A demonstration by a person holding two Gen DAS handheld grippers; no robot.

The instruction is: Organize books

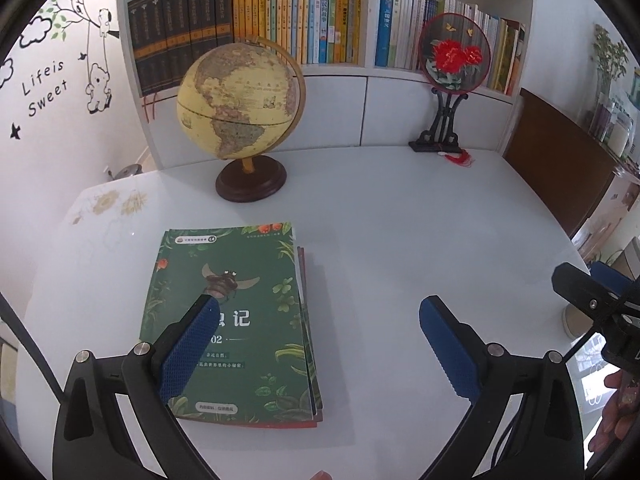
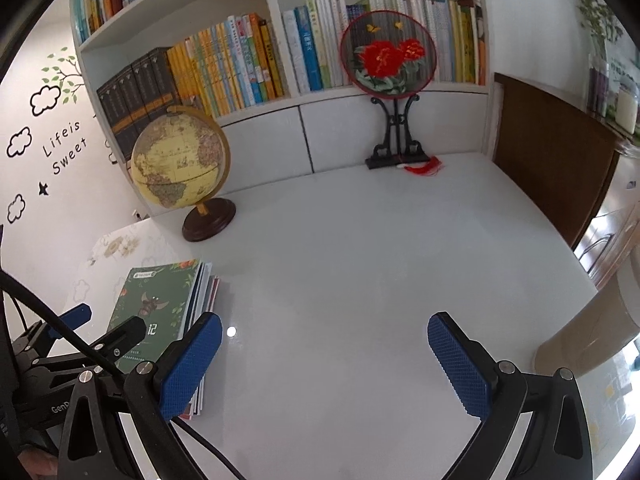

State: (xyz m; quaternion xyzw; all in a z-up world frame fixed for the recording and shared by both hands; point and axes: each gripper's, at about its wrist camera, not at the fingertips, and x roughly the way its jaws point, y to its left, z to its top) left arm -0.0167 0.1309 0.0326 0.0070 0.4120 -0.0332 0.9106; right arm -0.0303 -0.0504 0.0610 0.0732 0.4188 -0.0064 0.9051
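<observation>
A white bookcase (image 1: 368,72) fills the back wall, its shelf packed with upright books: a dark matching set on the left, yellow and blue spines beside it, pale ones further right. In front of it spreads a white desk (image 1: 400,216).

On the desk's back left stands a yellow globe (image 1: 240,96) on a dark round base. Back right, a round fan with red flowers (image 1: 454,54) sits upright in a black stand, a red tassel lying at its foot.

The stack of books (image 1: 244,320) lies flat at the front left of the desk, near the globe and well apart from the fan. The top one has a green cover with a beetle on it; edges of the books under it, one red, show along the right and front sides.

The left claw (image 1: 320,344) hangs above the stack, spread wide and holding nothing. Its left blue pad (image 1: 188,352) lies over the green cover; whether it touches cannot be told. Its right pad is over bare desk.

The right claw (image 2: 324,364) hangs over bare desk just right of the stack, also spread wide and empty.
</observation>
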